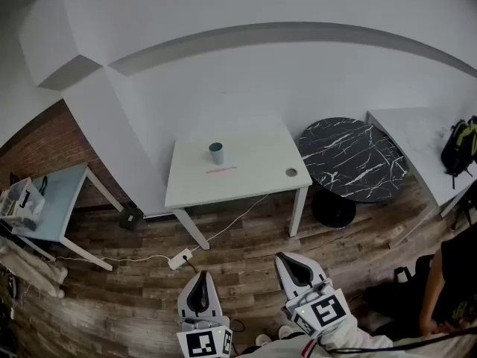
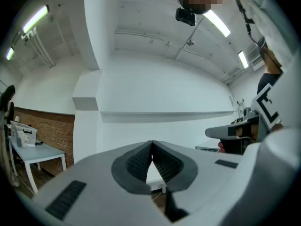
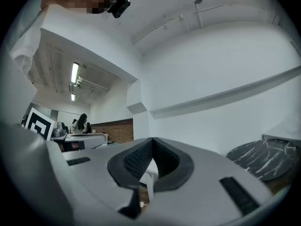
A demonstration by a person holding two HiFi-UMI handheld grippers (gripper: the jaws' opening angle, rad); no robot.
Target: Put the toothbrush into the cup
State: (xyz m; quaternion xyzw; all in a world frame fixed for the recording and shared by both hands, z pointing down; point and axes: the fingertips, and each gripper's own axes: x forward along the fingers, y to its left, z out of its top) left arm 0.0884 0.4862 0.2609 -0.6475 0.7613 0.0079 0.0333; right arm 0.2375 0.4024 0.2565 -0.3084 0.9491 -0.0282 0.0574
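Jaws together, toothbrush [image 1: 221, 170] far ahead, near cup [image 1: 216, 153]

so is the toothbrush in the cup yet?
Out: thin red toothbrush lies flat on the white square table, apart from the upright grey-blue cup.

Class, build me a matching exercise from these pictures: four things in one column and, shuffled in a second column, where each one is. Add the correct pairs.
Things
1. cup
2. toothbrush
3. round marble table
4. power strip

Places
A. lying on the wooden floor
B. standing upright on the white table
C. lying flat on the white table, just in front of the cup
D. standing right of the white table

Pairs: 1-B, 2-C, 3-D, 4-A
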